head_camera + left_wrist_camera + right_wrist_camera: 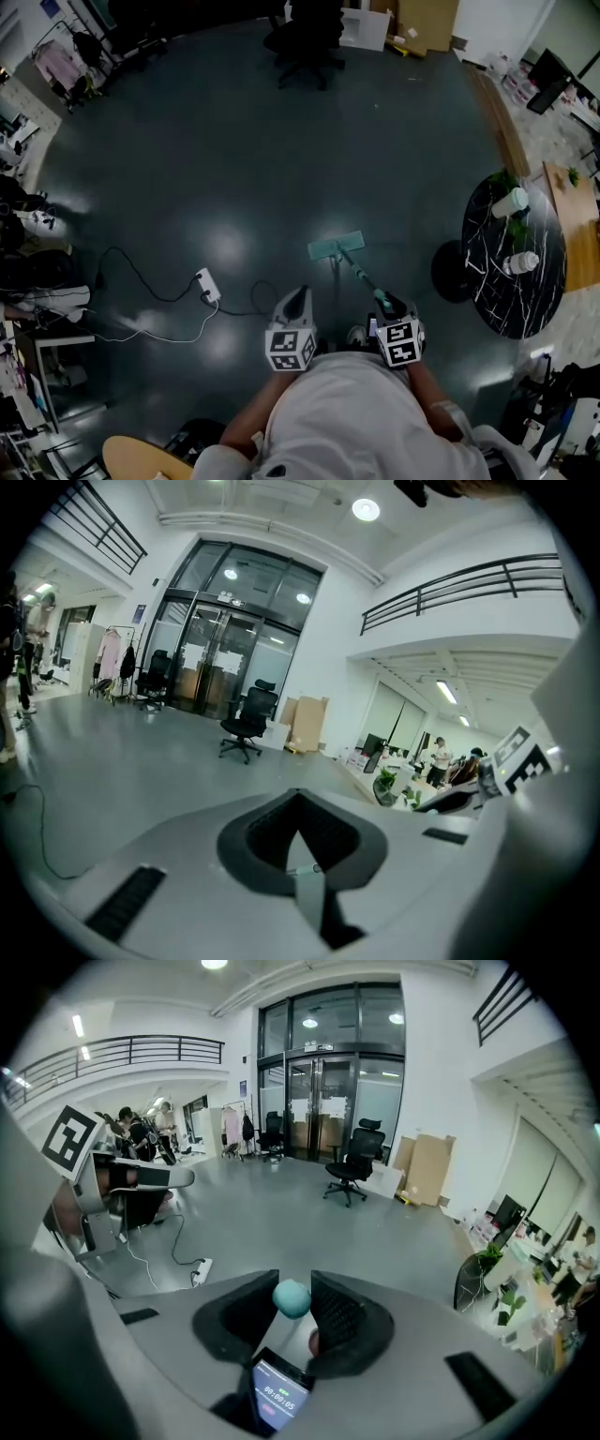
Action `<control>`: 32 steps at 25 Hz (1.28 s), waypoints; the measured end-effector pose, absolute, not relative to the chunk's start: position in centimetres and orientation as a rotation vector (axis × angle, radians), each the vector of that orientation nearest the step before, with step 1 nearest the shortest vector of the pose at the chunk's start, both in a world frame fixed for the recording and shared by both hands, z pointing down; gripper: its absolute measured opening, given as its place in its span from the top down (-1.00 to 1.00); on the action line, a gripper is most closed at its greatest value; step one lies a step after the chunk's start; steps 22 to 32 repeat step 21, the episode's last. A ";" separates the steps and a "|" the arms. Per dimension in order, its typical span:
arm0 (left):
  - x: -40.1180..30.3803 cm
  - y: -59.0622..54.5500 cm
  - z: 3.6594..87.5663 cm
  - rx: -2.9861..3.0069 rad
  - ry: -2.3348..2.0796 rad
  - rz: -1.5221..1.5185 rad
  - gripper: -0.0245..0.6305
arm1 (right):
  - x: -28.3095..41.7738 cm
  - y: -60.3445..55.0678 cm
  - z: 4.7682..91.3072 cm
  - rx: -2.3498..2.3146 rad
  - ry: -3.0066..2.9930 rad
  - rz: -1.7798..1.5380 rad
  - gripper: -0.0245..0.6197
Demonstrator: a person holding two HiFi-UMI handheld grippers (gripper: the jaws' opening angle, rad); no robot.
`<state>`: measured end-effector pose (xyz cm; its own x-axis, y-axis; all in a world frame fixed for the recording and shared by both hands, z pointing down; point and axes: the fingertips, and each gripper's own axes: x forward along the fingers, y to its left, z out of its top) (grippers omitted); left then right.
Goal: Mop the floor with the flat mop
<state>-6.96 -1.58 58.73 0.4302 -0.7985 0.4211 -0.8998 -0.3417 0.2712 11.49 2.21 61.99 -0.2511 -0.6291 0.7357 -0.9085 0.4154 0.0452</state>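
The flat mop lies on the dark floor ahead of me, its teal head flat on the floor. Its thin handle slants back to my right gripper. In the right gripper view the handle's round teal end sits between the jaws of the right gripper, which are shut on it. My left gripper hangs to the left of the mop, apart from it. The left gripper view shows the left gripper with its jaws met at a point and nothing between them.
A white power strip with trailing cables lies on the floor to the left. At right stand a round black marble table bearing cups and a plant, and a black stool. An office chair stands far ahead.
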 end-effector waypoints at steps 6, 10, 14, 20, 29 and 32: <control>-6.6 -1.3 58.8 2.234 -1.430 0.288 0.91 | 11.9 2.1 62.4 1.316 -1.990 0.509 0.58; -6.6 -1.0 58.5 2.238 -1.433 0.286 0.91 | 11.4 2.4 62.1 1.307 -2.004 0.506 0.58; -6.9 -0.8 58.5 2.231 -1.442 0.289 0.91 | 11.2 2.7 62.0 1.298 -2.007 0.504 0.58; -7.2 -0.6 58.4 2.228 -1.444 0.286 0.91 | 11.1 3.0 62.1 1.297 -2.010 0.499 0.58; -7.2 -0.6 58.4 2.228 -1.445 0.286 0.91 | 11.1 2.9 62.1 1.297 -2.011 0.493 0.58; -7.2 -0.6 58.4 2.228 -1.445 0.286 0.91 | 11.1 2.9 62.1 1.297 -2.011 0.493 0.58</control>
